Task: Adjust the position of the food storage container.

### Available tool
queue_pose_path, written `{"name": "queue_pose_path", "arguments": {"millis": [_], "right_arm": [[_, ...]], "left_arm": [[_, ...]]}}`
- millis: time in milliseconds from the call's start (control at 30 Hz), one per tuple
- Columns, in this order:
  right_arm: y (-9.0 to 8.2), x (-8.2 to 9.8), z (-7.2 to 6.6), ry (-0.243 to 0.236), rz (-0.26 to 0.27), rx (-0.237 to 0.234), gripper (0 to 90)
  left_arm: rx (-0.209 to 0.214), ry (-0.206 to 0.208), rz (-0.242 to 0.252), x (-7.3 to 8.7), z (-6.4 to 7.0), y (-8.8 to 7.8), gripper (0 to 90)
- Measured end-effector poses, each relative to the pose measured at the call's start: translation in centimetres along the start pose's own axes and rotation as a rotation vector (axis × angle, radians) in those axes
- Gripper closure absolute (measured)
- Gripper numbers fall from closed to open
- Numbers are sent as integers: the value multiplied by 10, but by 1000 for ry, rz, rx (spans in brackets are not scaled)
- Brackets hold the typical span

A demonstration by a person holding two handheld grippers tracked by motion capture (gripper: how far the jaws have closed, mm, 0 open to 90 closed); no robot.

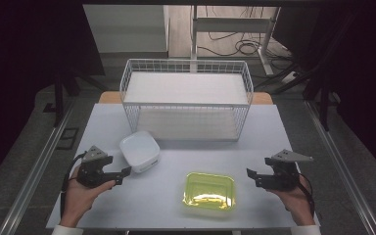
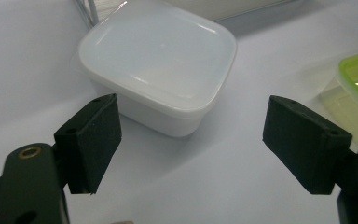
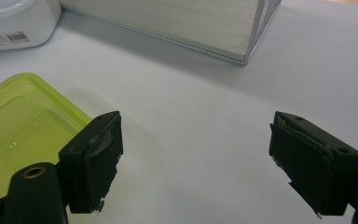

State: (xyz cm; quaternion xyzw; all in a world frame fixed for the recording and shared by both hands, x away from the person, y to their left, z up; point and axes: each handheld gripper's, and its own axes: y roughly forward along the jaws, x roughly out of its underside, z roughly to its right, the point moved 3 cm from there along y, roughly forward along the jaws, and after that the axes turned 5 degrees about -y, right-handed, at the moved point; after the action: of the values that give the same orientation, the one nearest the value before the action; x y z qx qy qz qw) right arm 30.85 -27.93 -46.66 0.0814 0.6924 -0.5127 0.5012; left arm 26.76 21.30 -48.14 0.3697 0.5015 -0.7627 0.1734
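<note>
White wire basket (image 1: 186, 122) sits on grey table (image 1: 284, 128), well ahead of both jaws' tips; floor cables (image 1: 235, 47) further beyond.

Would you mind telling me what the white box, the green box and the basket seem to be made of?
White box: likely plastic, milky and smooth with soft glare. Green box: see-through glossy plastic with bright reflections. Basket: thin white wire grid, probably coated metal.
</note>
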Motion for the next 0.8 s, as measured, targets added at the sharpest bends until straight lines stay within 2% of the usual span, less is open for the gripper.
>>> {"name": "queue_pose_path", "arguments": {"millis": [133, 267, 400, 600, 800], "right_arm": [[2, -1, -1, -9, -6, -12, 195], [7, -3, -1, -15, -22, -45, 217], [9, -2, -1, -17, -50, -50, 231], [-2, -5, -14, -45, -72, -69, 301], [-4, -8, -21, -52, -104, -97, 370]], "left_arm": [[16, 5, 5, -2, 4, -1, 188], [7, 12, 1, -3, 4, 1, 182], [0, 5, -3, -3, 2, 0, 179], [-8, 3, -9, -2, 2, -3, 179], [3, 6, -8, -4, 4, -4, 178]]}}
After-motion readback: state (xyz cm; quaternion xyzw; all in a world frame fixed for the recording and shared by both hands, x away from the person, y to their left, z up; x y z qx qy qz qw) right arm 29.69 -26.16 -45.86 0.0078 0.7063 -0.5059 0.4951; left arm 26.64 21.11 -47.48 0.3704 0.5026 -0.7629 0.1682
